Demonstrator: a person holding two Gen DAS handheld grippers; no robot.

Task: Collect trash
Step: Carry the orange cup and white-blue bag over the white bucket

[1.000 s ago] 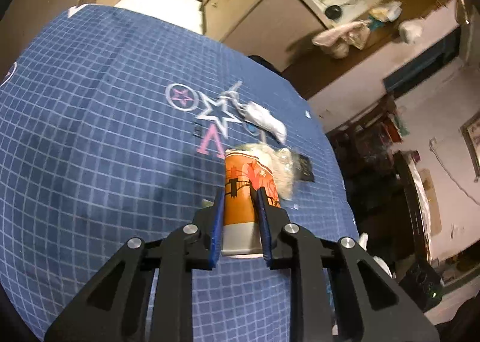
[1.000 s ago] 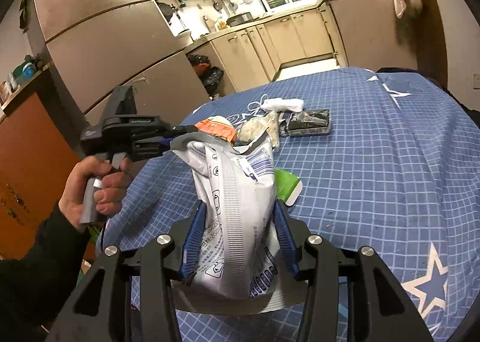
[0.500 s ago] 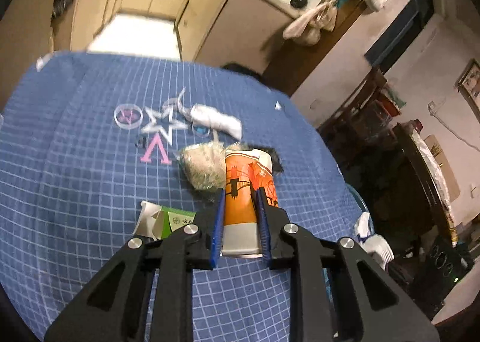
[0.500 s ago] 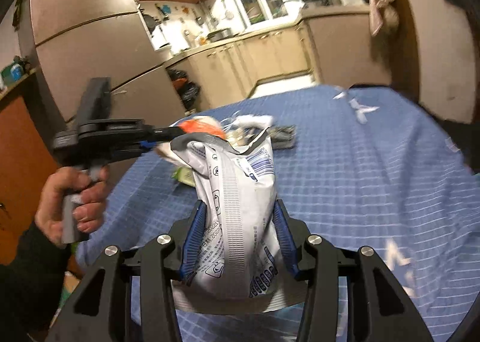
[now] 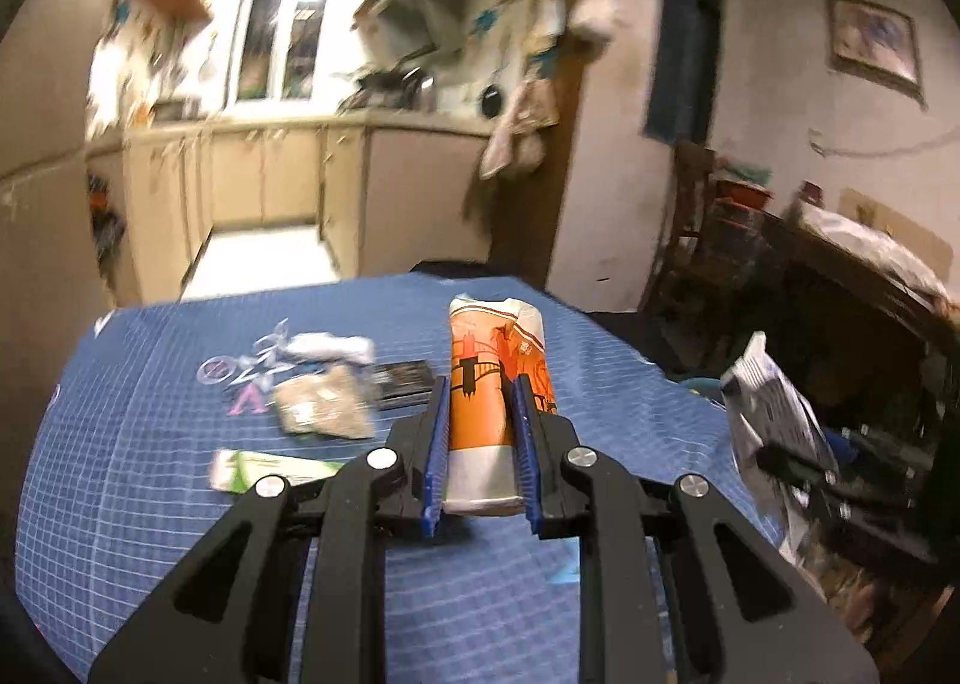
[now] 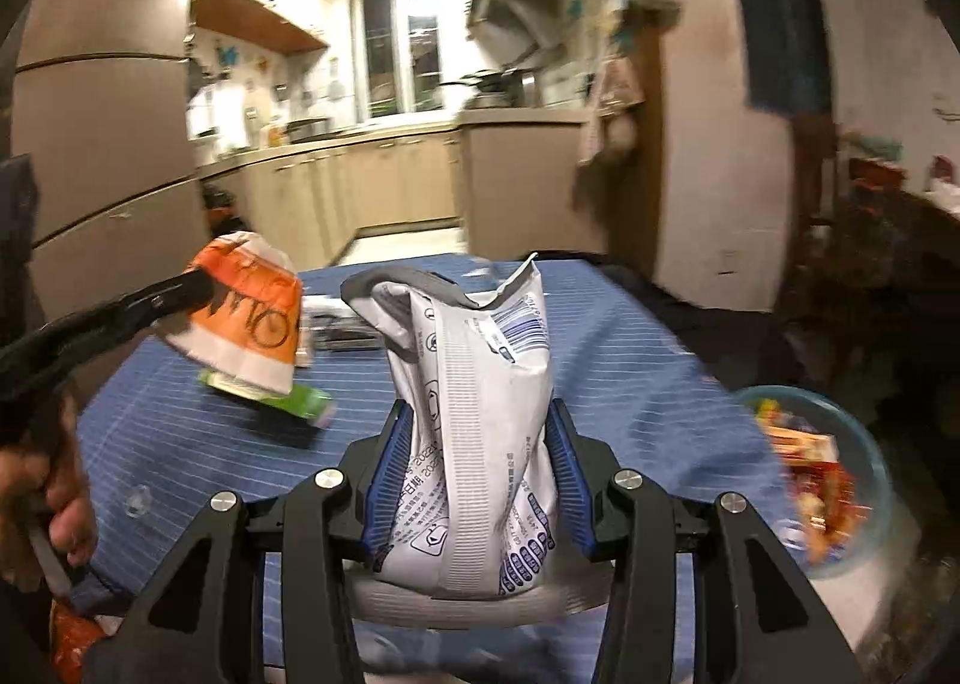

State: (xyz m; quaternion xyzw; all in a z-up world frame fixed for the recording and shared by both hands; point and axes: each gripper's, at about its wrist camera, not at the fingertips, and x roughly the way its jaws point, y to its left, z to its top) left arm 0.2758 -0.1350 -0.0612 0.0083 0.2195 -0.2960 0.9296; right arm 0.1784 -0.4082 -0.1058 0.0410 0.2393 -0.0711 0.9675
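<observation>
Above the blue checked bench (image 5: pixel 150 504), the right claw (image 6: pixel 474 474) clamps a crumpled white snack bag (image 6: pixel 474 414); its loose top could snag or spill. The left claw (image 5: pixel 480 444) pinches an orange paper cup (image 5: pixel 492 384) (squashed flat) in mid-air, which could slip out.

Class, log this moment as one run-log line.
left claw: shut on orange cup | right claw: shut on white bag | table: litter remains

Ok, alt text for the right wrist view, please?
The right gripper is shut on a crumpled white printed bag above a blue checked tablecloth. At left, the left gripper holds an orange paper cup; a kitchen lies blurred behind.
</observation>
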